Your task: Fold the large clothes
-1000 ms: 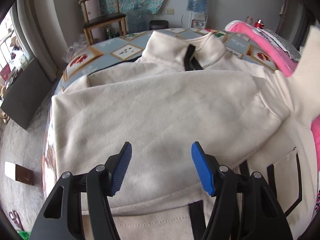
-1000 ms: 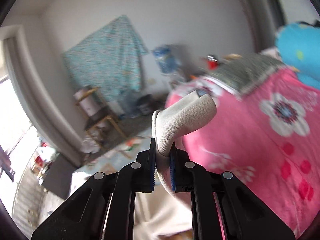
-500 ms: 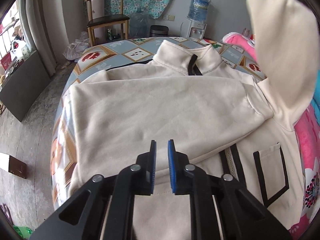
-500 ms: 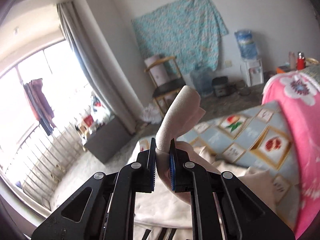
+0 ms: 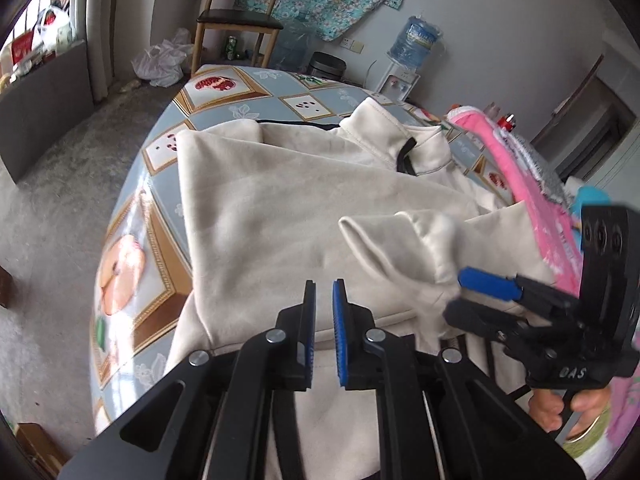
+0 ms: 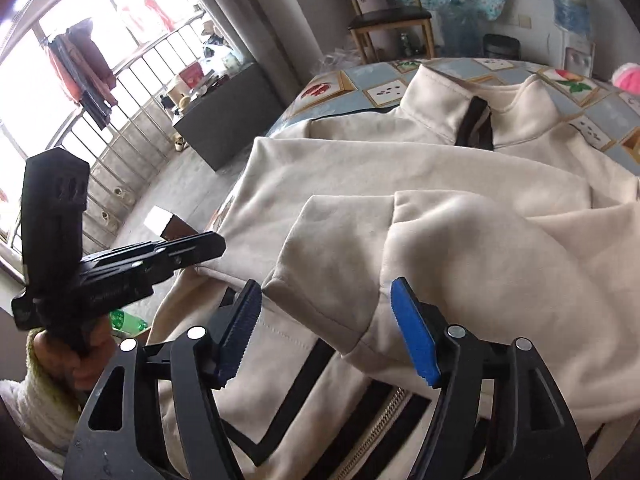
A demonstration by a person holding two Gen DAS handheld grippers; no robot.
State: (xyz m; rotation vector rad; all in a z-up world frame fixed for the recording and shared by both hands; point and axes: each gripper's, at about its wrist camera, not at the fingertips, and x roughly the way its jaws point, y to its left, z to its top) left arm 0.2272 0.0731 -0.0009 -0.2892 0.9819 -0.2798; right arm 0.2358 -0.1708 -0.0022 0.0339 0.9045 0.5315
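Observation:
A cream jacket [image 5: 280, 208] with black trim and a zip lies front up on the bed, collar at the far end. One sleeve is folded across its chest. Over it lies the other sleeve [image 6: 460, 248], its cuff [image 5: 384, 248] still crumpled just off the tips of my right gripper [image 5: 454, 292]. In the right wrist view my right gripper [image 6: 325, 284] hovers over that sleeve with its jaws opening, and the pads do not press the cloth. My left gripper [image 5: 324, 312] is shut with nothing between its pads, above the jacket's lower front; it shows again as the left gripper [image 6: 216, 246] at the left.
The bed's blue-grey patterned sheet [image 5: 224, 92] ends at a rounded edge on the left, with grey floor beyond. A pink quilt [image 5: 520, 184] is heaped along the right. A wooden chair [image 5: 236, 20], a water dispenser [image 5: 412, 52] and a dark cabinet [image 5: 40, 92] stand behind.
My right gripper swung down from high up with the sleeve, laid it across the jacket and opened. My left gripper went from open to shut and drew back over the jacket.

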